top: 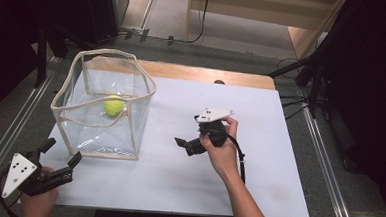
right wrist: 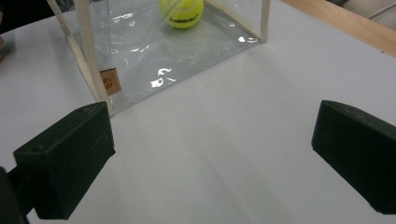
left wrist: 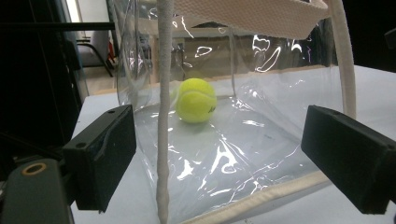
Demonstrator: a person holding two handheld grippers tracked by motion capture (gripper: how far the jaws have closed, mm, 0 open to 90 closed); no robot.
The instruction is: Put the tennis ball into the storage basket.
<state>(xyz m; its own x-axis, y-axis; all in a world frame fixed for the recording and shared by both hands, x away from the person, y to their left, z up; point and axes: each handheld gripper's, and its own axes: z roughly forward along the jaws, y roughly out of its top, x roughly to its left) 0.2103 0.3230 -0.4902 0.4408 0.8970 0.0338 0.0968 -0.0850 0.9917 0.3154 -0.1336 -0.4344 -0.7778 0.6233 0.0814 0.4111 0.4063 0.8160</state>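
While my left gripper (top: 61,154) and right gripper (top: 184,143) wait, jaws apart and empty: one tennis ball (top: 114,105), contained upper left in clear bag (top: 129,135) on table (top: 259,142).

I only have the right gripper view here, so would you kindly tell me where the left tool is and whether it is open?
Observer: The left tool sits at the near left corner of the white table, open, jaws apart and empty, aimed at the clear bag.
Operator: Thank you. Is the bag's top open?
Observer: Yes. In the high view its cream-trimmed mouth gapes upward, with the tennis ball on the bag's floor.
Operator: And where is my right tool relative to the bag?
Observer: The right tool is open, to the right of the bag, apart from it.
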